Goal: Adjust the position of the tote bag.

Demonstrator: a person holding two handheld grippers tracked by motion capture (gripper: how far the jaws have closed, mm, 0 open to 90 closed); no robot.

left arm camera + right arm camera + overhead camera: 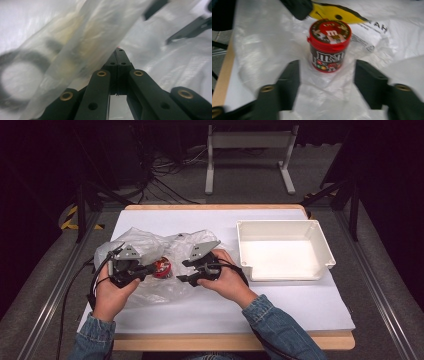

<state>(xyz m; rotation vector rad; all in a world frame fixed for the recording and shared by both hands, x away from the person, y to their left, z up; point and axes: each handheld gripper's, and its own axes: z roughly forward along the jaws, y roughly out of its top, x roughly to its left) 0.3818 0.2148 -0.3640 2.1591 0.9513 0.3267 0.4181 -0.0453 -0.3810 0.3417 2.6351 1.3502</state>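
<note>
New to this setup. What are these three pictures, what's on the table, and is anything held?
A person holds a handheld two-jaw gripper in each hand. The high view looks down on the table; the other two cameras ride on the grippers, looking along their black jaws. On the table lie a clear plastic bag, a red-lidded candy tub and an empty white bin. The left gripper is shut, apparently pinching the bag's film. The right gripper is open, jaws either side of the tub, not touching.

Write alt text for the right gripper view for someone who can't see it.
A small red-lidded M&M's candy tub stands upright on a crinkled clear plastic bag. The right gripper points at it, black jaws apart, the tub just beyond them and untouched.
</note>
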